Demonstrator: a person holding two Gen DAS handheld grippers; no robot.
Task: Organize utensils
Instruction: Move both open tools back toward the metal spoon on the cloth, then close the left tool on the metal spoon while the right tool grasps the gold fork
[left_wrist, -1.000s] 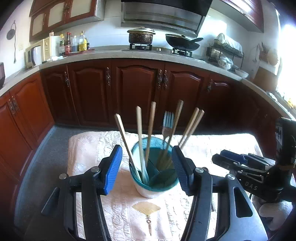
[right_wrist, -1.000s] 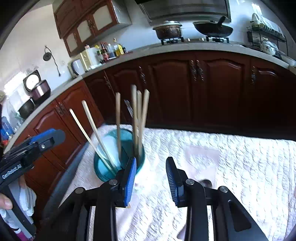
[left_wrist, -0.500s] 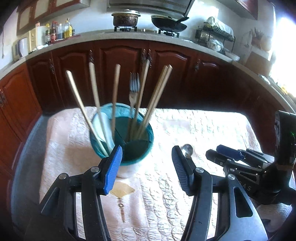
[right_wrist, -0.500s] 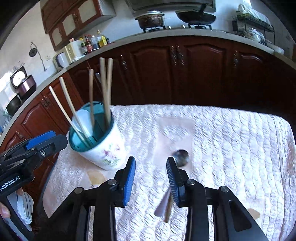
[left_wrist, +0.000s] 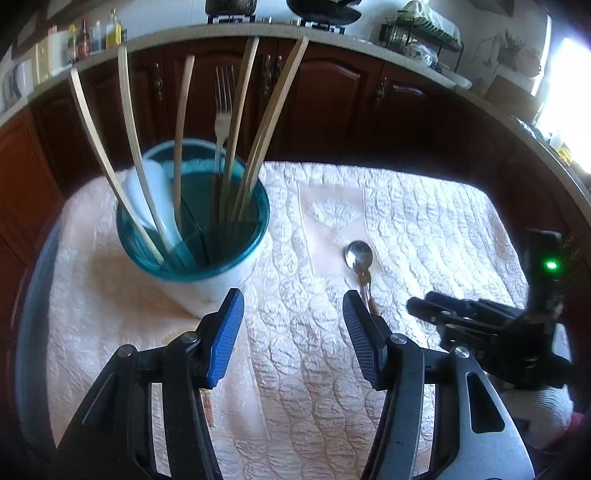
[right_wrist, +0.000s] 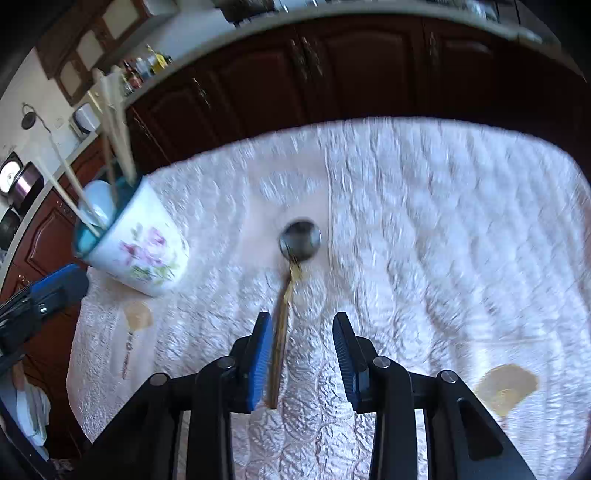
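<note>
one spoon lies loose on the quilted surface, bowl pointing away, well apart from the holder where the chopsticks and fork stand upright. right gripper sits over the handle, jaws part open, handle just beside the left pad, nothing gripped. left gripper hangs by the holder, jaws wide and empty.

Motion-blurred spoon; holder interior hidden.

On the cloth, the spoon lies right of the holder, in which chopsticks stand.
</note>
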